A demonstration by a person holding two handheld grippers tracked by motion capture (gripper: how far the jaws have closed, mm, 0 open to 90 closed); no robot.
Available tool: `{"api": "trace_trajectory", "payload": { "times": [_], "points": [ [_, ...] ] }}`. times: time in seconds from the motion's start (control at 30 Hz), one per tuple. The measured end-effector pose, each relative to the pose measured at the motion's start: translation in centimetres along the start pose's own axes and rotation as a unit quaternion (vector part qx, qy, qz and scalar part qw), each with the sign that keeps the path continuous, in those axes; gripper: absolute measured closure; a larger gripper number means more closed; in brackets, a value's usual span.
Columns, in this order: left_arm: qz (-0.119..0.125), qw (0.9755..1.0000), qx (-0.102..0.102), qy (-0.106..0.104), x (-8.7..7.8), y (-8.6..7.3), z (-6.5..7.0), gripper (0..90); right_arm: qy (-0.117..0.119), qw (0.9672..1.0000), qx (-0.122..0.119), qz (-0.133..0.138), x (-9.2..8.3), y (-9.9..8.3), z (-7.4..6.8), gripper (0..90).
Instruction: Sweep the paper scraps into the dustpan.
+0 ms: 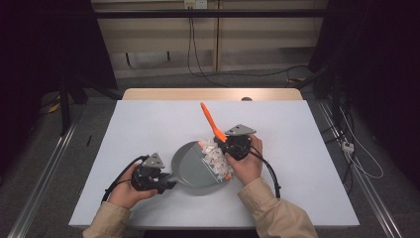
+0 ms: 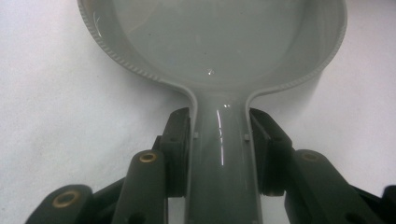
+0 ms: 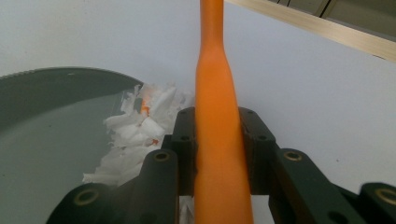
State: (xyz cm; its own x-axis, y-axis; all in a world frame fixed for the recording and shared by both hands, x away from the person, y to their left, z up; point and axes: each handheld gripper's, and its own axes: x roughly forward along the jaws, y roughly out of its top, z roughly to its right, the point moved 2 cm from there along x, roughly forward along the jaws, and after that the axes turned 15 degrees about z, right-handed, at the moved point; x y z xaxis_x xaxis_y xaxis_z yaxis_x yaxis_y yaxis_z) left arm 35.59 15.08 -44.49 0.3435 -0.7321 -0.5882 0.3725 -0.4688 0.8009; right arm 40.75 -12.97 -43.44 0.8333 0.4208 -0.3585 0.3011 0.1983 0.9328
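Now, left gripper (image 1: 166,182): its jaws are clamping the grey dustpan's handle (image 2: 223,158) from both sides, sitting at the table's 7 o'clock.
Right gripper (image 1: 229,143): its jaws are closing on the orange brush handle (image 1: 210,120), which is slanting up toward 11 o'clock.
Dustpan (image 1: 194,168): it is lying flat near the table's centre, slightly toward 6 o'clock, mouth facing 2 o'clock.
Paper scraps (image 1: 214,156): white torn bits are piling along the pan's open lip, at the brush head.
Table (image 1: 297,148): white surface is lying bare toward 12, 3 and 9 o'clock; the near edge is running close under both forearms.
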Motion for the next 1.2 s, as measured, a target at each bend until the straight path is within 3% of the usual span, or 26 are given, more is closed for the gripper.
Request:
{"api": "trace_trajectory", "payload": {
  "times": [0.23,0.5,0.53,0.67,1.2],
  "points": [
    [0.001,1.0000,-0.003,0.000,0.3,0.2,0.1,62.5,0.006,1.0000,0.002,0.002,0.0,0.1,-0.3,71.6],
    [0.008,0.9998,-0.004,0.016,0.8,0.4,0.4,62.6,0.012,0.9999,0.007,0.004,0.0,0.1,-0.6,71.6],
    [0.010,0.9999,-0.008,0.008,0.9,0.5,0.3,62.6,0.012,0.9999,0.005,0.004,0.0,0.1,-0.6,71.6],
    [0.012,0.9998,-0.011,0.009,1.1,0.5,0.3,62.6,0.017,0.9998,0.008,0.006,0.0,0.2,-0.9,71.6],
    [0.015,0.9997,-0.016,0.010,1.2,0.5,0.3,62.5,0.024,0.9996,-0.010,0.009,-0.1,0.3,-1.9,71.6]
  ]
}}
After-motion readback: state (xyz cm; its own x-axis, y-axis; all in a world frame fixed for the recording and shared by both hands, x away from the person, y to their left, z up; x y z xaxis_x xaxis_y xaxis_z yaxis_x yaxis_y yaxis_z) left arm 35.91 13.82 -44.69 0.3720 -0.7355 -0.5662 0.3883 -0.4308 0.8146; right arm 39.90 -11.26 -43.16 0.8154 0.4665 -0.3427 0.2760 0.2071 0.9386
